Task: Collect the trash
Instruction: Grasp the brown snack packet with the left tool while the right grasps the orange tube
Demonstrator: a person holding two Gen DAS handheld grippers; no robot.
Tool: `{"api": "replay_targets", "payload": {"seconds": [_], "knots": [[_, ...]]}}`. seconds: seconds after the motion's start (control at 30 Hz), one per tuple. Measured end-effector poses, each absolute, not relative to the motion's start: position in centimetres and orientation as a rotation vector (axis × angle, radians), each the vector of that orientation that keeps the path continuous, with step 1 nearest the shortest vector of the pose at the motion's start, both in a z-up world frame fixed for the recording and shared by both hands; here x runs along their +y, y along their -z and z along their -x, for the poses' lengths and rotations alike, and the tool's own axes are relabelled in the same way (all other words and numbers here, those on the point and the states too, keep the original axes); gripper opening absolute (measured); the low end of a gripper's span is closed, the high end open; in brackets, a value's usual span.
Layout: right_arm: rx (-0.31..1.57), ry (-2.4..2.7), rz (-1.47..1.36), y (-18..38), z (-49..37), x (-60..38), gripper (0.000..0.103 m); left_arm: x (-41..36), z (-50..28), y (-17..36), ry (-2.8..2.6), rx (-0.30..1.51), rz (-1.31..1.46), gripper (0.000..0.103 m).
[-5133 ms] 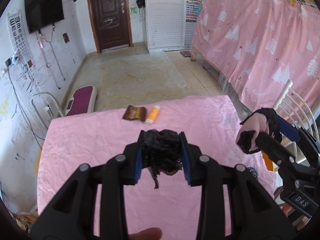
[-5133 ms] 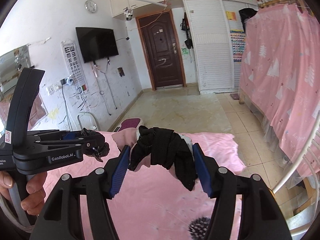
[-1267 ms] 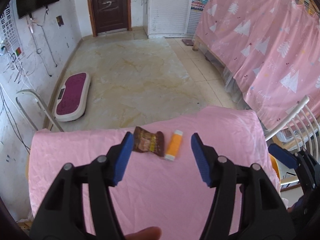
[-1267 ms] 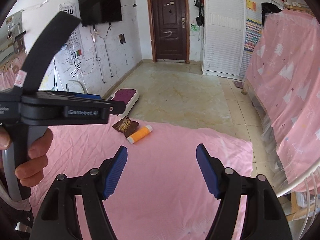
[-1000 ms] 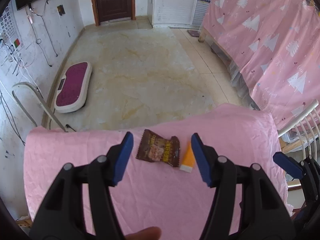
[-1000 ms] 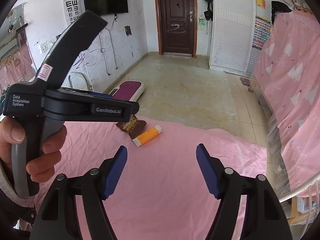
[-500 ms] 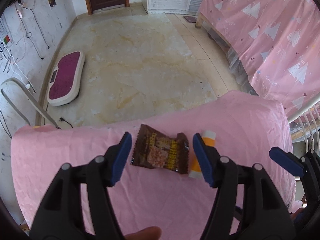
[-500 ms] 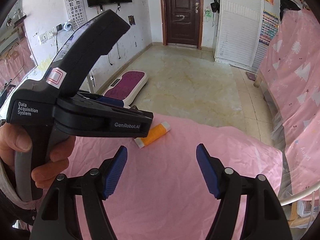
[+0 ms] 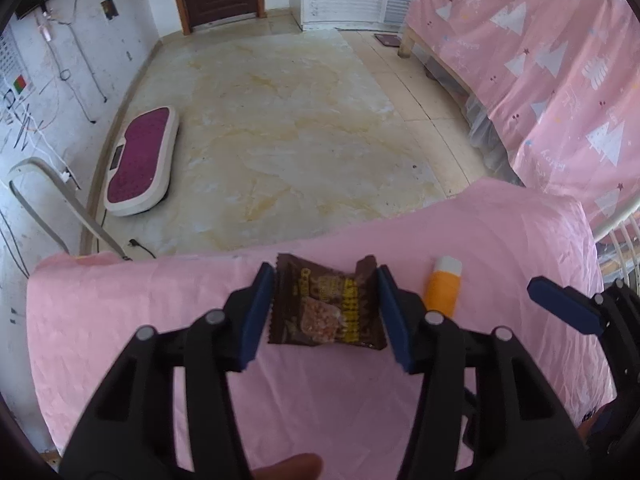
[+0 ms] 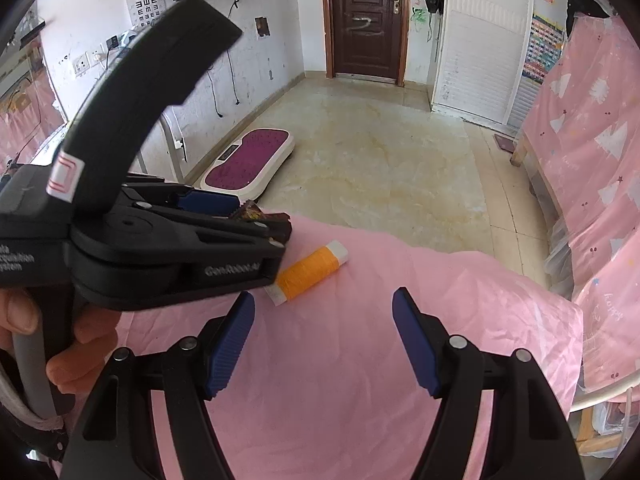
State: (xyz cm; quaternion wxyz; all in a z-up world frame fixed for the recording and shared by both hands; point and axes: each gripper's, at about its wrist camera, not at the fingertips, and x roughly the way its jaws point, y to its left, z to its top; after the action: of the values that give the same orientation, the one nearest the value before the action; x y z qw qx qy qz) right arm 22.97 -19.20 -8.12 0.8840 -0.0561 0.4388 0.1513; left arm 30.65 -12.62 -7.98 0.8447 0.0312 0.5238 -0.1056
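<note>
A brown snack wrapper (image 9: 326, 308) lies flat on the pink tablecloth near the table's far edge. My left gripper (image 9: 326, 312) is down over it, jaws closing, and the blue pads (image 9: 256, 320) stand right at its two short ends without crumpling it. An orange tube with a white cap (image 9: 442, 288) lies just right of the wrapper, outside the jaws. In the right wrist view my right gripper (image 10: 324, 344) hovers open over bare cloth, short of the orange tube (image 10: 308, 270). The left gripper's body (image 10: 160, 240) hides most of the wrapper (image 10: 250, 214) there.
The pink-clothed table (image 9: 120, 320) ends just past the wrapper, with tiled floor beyond. A purple and white platform (image 9: 140, 160) lies on the floor at left. A pink curtain (image 9: 560, 80) and white metal rails (image 9: 616, 224) stand at right. A hand (image 10: 60, 360) holds the left gripper.
The black bundles held five seconds ago are gone from both grippers. The left gripper has sunk over the wrapper and narrowed its jaws around it. The right gripper moved closer to the orange tube.
</note>
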Motion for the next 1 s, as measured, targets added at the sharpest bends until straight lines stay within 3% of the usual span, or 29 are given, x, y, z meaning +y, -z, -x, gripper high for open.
{"api": "replay_targets", "payload": {"seconds": [0.5, 0.7, 0.8, 0.9, 1.0], "knots": [[0.966, -0.271, 0.055, 10.2, -27.6, -17.0, 0.060, -7.1, -30.7, 6.0, 0.172, 1.055, 0.058, 0.050], [0.960, -0.232, 0.088, 10.6, -27.7, -16.1, 0.036, -6.5, -30.6, 6.6, 0.183, 1.062, 0.067, 0.050], [0.961, -0.224, 0.094, 10.8, -27.6, -16.2, 0.029, -6.5, -30.6, 6.6, 0.188, 1.064, 0.070, 0.050], [0.966, -0.228, 0.094, 10.6, -27.5, -16.2, 0.009, -6.4, -30.6, 6.5, 0.187, 1.063, 0.069, 0.050], [0.968, -0.237, 0.093, 10.6, -27.1, -16.5, 0.005, -6.5, -30.2, 6.2, 0.185, 1.057, 0.066, 0.050]]}}
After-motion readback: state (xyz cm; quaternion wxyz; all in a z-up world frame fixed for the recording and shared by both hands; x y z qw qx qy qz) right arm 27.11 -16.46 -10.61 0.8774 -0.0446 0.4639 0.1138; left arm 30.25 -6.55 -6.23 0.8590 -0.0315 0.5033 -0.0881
